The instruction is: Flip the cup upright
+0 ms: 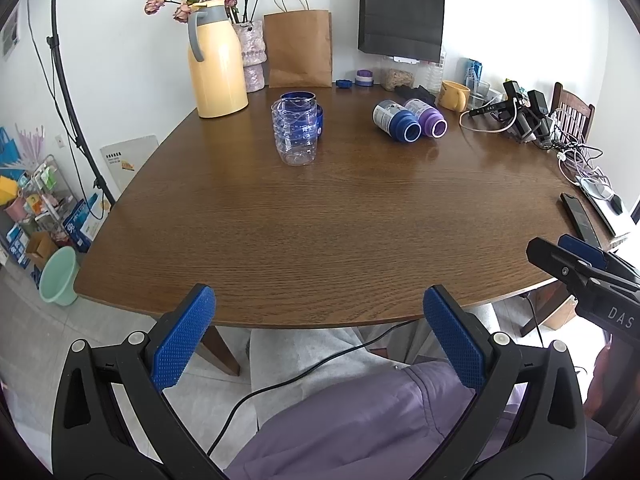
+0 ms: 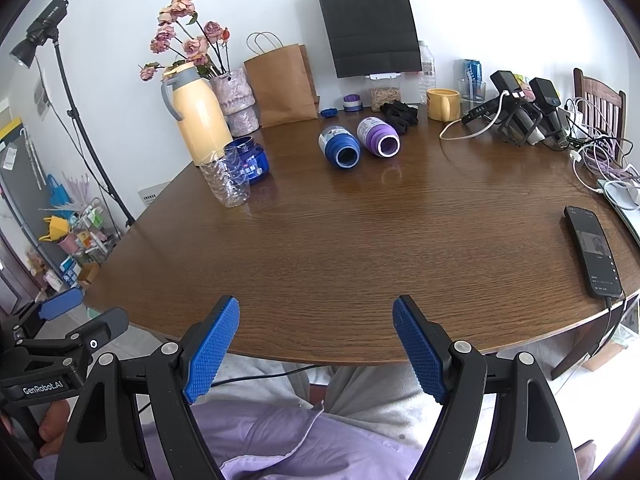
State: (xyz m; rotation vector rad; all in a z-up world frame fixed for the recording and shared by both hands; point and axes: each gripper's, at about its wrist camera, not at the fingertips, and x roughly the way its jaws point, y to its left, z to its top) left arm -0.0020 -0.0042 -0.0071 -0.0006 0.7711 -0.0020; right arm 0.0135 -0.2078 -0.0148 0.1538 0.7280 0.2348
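A blue cup (image 1: 396, 121) (image 2: 339, 147) and a purple cup (image 1: 428, 118) (image 2: 379, 137) lie on their sides at the far middle of the brown table (image 1: 320, 220) (image 2: 360, 240), mouths facing me. A clear plastic cup (image 1: 295, 133) (image 2: 226, 180) stands upright left of them, with a blue jar (image 1: 308, 112) (image 2: 248, 160) upright behind it. My left gripper (image 1: 318, 300) is open and empty at the table's near edge. My right gripper (image 2: 316, 312) is open and empty at the near edge too, and shows at the right of the left wrist view (image 1: 560, 256).
A yellow thermos (image 1: 216, 56) (image 2: 196, 116), a flower vase (image 1: 252, 56), paper bags (image 1: 298, 48) and a yellow mug (image 1: 454, 95) (image 2: 442, 104) stand along the far edge. Camera gear and cables (image 1: 520, 116) (image 2: 520, 112) crowd the right. A phone (image 2: 594, 252) lies at the right edge.
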